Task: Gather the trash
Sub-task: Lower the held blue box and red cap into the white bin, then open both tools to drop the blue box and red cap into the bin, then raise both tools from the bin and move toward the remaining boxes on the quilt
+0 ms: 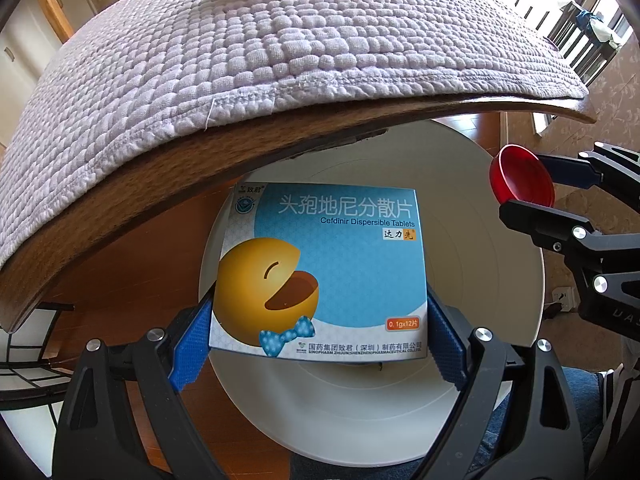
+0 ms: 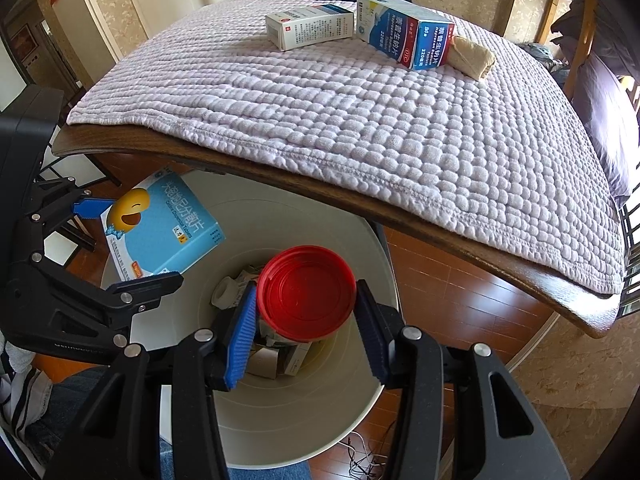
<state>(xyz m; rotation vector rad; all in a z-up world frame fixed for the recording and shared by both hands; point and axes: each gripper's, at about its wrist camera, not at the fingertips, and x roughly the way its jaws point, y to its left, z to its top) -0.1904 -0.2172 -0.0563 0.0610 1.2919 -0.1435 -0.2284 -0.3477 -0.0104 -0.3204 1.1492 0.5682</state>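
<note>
Left gripper is clamped across the light, crushable blue cardboard tablet box, held by its side edges above the white plastic bin. Right gripper is clenched on the stiff, light red plastic lid at its rim, over that bin.

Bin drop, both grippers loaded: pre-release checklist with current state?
1. Left gripper clamps the blue tablet box on both side edges: ok.
2. Box sits over the white bin opening: ok.
3. Right gripper clamps the red lid between its pads: ok.
4. Lid hangs over the bin interior, above trash already inside: ok.
5. Grippers apart, not touching each other: ok.
6. Table cleared: not ok; white box, blue-and-red box and beige wad lie on the quilted cover.
</note>
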